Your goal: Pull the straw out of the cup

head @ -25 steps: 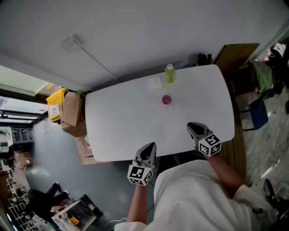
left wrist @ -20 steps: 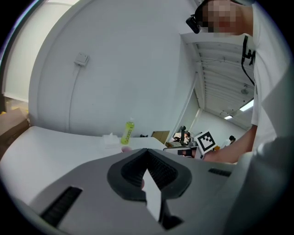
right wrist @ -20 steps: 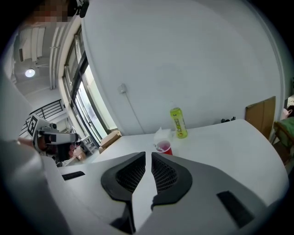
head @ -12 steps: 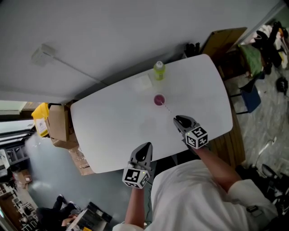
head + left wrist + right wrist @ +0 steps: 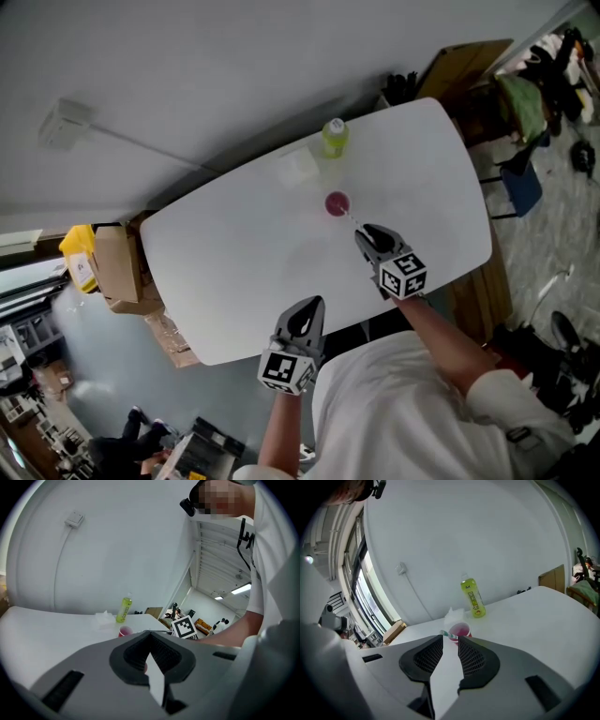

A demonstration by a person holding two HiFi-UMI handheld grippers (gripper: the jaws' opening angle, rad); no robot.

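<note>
A small pink cup (image 5: 337, 202) stands on the white table (image 5: 234, 262), toward the far side. A striped straw (image 5: 444, 633) leans out of the cup (image 5: 460, 630) toward me. My right gripper (image 5: 367, 232) hovers just short of the cup, and its jaws (image 5: 450, 639) are open a narrow gap, with the straw's free end just beyond the tips and nothing gripped. At the table's near edge my left gripper (image 5: 309, 307) is held shut and empty. In the left gripper view the cup (image 5: 124, 631) lies well ahead of that gripper (image 5: 150, 637).
A green bottle (image 5: 334, 137) and a crumpled white tissue (image 5: 298, 169) stand behind the cup near the wall. Cardboard boxes (image 5: 117, 267) sit on the floor at the table's left end. A blue chair (image 5: 520, 187) and a wooden board (image 5: 459, 66) are at its right end.
My right gripper has moved forward over the table toward the cup, up to the straw's end. The left gripper has stayed at the near edge.
</note>
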